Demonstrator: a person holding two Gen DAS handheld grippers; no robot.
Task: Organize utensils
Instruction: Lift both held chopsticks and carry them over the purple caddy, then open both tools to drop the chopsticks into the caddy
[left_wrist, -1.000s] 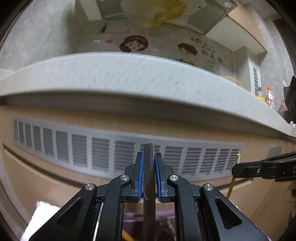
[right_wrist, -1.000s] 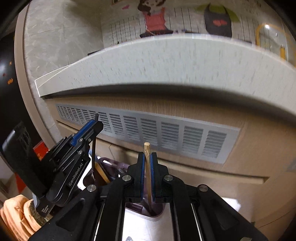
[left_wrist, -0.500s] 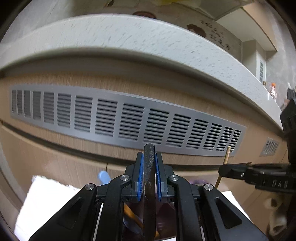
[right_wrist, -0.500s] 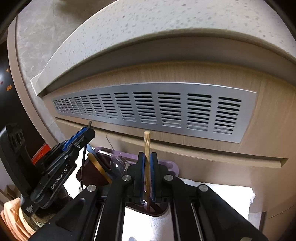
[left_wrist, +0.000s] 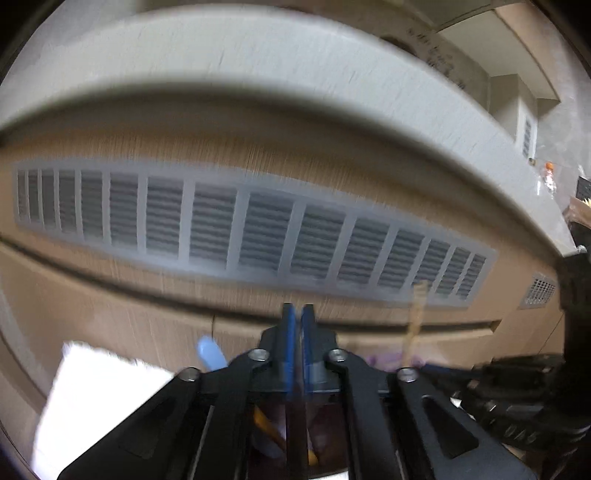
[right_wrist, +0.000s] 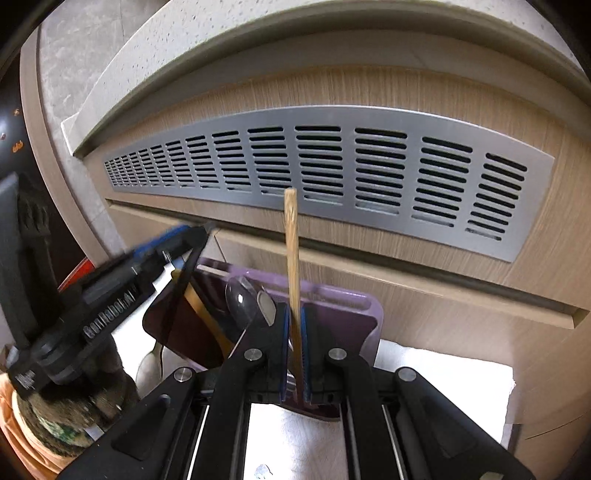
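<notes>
Holding: right gripper (right_wrist: 294, 332), pads clamped on a wooden chopstick (right_wrist: 291, 251) that stands upright at centre frame; its lower end drops behind the pads, out of sight
Left gripper (left_wrist: 297, 321): blue pads together with nothing seen between them in its own blurred view; in the right wrist view it sits at left (right_wrist: 192, 236), where a thin dark rod (right_wrist: 177, 291) slants down beneath its tip
Purple holder (right_wrist: 343, 314): lower centre, just behind the right gripper; spoons (right_wrist: 243, 299) lean inside its left part
White cloth (right_wrist: 443, 373): under the holder, lower right
Vent grille (right_wrist: 332, 166): across the wooden cabinet front, below the worktop (right_wrist: 258, 48) edge
</notes>
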